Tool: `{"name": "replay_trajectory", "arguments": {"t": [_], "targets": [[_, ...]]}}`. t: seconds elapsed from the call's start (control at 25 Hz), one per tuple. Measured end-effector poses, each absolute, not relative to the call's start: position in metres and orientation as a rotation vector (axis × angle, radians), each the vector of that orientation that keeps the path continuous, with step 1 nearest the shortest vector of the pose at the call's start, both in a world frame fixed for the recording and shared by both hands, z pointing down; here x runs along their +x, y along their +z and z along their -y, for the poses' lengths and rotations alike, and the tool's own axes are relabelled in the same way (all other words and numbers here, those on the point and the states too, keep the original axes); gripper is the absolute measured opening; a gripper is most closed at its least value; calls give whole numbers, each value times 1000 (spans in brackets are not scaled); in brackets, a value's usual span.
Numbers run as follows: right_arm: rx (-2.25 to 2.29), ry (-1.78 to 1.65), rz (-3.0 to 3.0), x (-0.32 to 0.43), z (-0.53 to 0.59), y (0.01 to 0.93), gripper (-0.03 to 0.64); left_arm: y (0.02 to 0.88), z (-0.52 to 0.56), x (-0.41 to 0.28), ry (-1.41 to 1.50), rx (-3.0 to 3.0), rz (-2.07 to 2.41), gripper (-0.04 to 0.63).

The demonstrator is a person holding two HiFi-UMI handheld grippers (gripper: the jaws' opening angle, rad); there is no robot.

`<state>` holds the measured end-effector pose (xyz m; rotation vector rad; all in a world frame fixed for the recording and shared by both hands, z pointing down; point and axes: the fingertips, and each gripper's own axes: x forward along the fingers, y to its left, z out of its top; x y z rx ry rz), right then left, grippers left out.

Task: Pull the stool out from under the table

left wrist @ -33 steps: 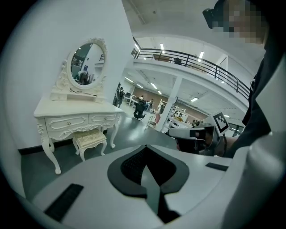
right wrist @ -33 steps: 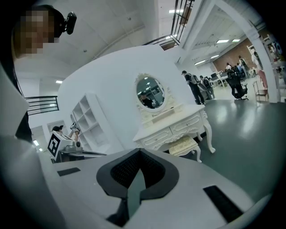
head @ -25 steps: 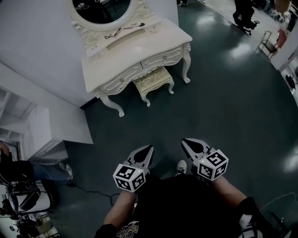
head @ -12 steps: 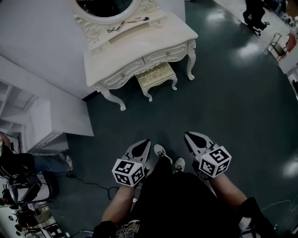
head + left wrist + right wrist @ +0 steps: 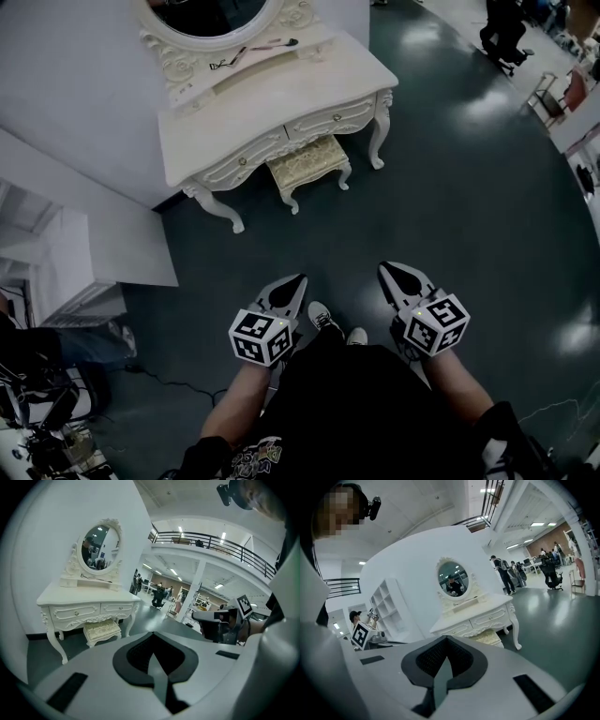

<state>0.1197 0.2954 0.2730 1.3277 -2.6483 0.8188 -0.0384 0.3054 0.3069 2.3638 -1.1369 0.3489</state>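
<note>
Stool [image 5: 307, 161]: cream, cushioned, tucked partly under the white dressing table [image 5: 281, 94], upper centre of the head view. Front legs stand on the dark floor [image 5: 450, 187]. Oval mirror [image 5: 211, 14] sits at the table's back, top edge of the frame. Left gripper [image 5: 296, 284] and right gripper [image 5: 392, 275]: lower centre, side by side, well apart from the stool. Both have jaws together, nothing between them.

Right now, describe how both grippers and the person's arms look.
The left gripper and right gripper match: pale grey pointed shells with black textured pads inside, each carrying a white cube printed with black square markers. The forearms are uncovered; the person wears a black top with a small pale print.
</note>
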Motion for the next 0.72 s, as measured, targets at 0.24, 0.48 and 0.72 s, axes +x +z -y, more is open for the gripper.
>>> {"name": "replay_trajectory", "arguments": {"t": [0.24, 0.48, 0.72], "targets": [[1367, 774, 2637, 89, -250, 271, 28, 311, -261, -77, 347, 2382, 1131, 8], [1380, 730, 2615, 58, -214, 272, 28, 312, -232, -113, 356, 2408, 1149, 8], [1338, 707, 2574, 45, -182, 276, 28, 320, -215, -138, 344, 2358, 1200, 8]]}}
